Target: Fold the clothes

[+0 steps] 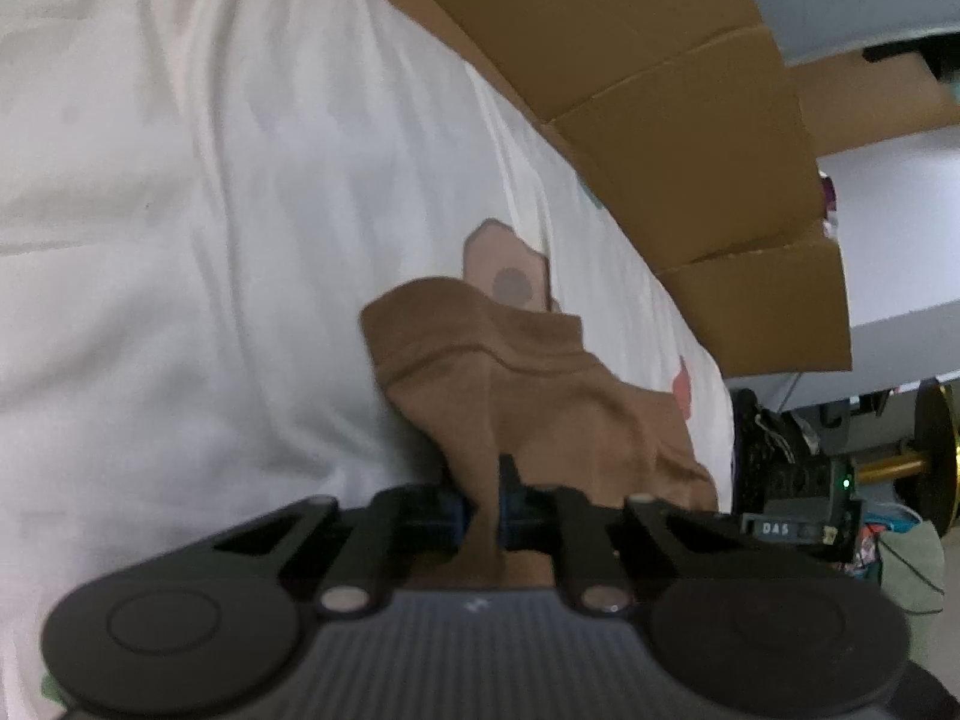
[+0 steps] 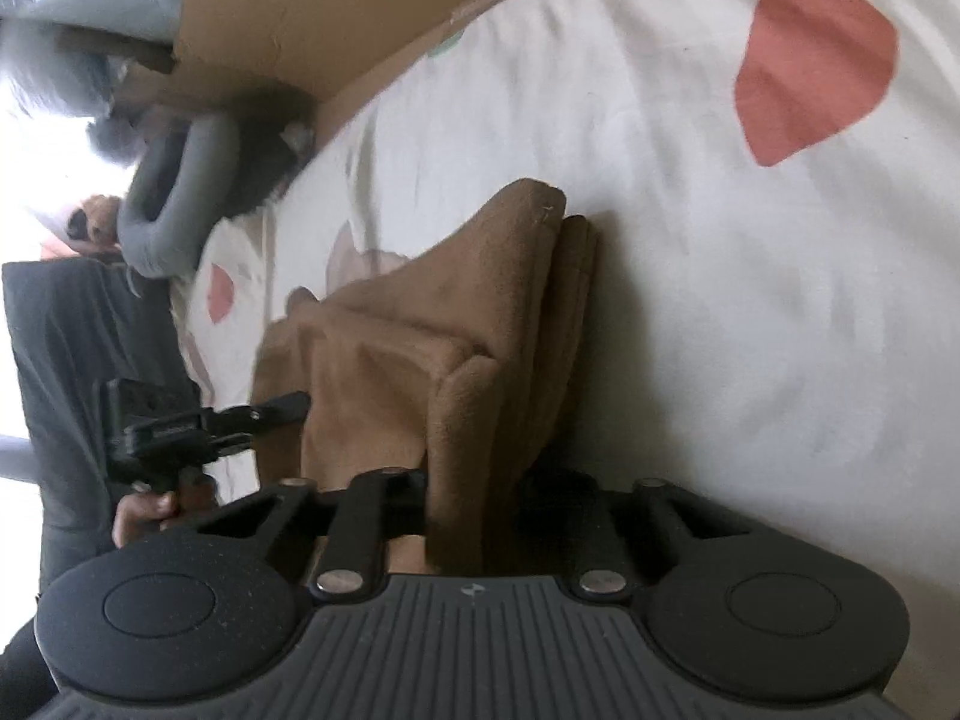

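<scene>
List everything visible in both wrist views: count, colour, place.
brown garment: 1, brown, partly folded on the sheet, pinched at two edges
bed sheet: 1, white with red and tan printed patches, under the garment
cardboard: several flat pieces, tan, along the sheet's far edge
grey curved object: 1, grey, off the sheet's end, blurred, cannot tell what it is
clutter: dark gear and a gold-coloured bar, beyond the sheet's edge, too blurred to name
left gripper: 1, black, shut on the brown garment
right gripper: 1, black, shut on the brown garment
hand: 1, on the left gripper's handle, seen from the right wrist
</scene>
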A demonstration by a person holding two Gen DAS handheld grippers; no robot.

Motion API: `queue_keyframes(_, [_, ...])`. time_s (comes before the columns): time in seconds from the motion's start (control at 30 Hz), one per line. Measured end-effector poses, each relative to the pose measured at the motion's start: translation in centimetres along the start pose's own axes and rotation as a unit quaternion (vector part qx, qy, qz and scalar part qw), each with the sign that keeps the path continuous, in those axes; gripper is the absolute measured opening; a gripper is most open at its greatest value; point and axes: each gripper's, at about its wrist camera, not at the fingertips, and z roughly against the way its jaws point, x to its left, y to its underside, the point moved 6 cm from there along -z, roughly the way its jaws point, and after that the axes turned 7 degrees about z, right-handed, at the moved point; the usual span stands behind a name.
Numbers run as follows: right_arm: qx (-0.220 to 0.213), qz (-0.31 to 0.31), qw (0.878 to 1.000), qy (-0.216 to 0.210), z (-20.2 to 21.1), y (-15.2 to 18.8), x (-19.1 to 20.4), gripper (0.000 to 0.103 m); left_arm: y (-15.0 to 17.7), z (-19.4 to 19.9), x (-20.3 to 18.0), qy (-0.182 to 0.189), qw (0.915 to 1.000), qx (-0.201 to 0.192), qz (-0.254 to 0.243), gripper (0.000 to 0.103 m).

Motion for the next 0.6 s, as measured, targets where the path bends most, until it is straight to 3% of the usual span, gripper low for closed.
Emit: queue_keyframes(0.6, [-0.042, 0.072, 0.995, 0.050, 3.7, 0.0, 5.5, 0.012, 1.9, 5.4, -5.2, -0.020, 0.9952, -0.058, -0.076, 0.008])
